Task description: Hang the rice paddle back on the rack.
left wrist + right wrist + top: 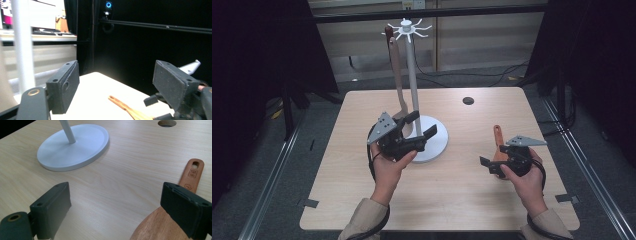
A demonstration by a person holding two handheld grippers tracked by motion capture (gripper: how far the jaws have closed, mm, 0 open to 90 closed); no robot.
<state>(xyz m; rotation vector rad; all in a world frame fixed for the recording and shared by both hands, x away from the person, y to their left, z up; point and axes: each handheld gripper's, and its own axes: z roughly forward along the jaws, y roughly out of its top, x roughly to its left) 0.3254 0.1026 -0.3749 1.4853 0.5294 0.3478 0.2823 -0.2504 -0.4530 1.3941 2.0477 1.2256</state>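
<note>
A white utensil stand (412, 75) rises from a round base (438, 148) at mid table, with a crown of hooks (407, 28) on top. A brown wooden utensil (397, 75) hangs from one hook, its blade low beside the pole. My left gripper (422, 125) is open just in front of the pole, above the base, with nothing between its jaws (117, 85). A wooden spatula (498, 137) lies flat on the table at the right. My right gripper (491, 167) is open over its blade (155, 227); the handle (191, 173) points away.
The light wooden table (362, 200) has a round cable hole (468, 100) at the back right. Dark curtains hang on both sides and a cable runs over the floor behind. Bare tabletop lies between the two hands.
</note>
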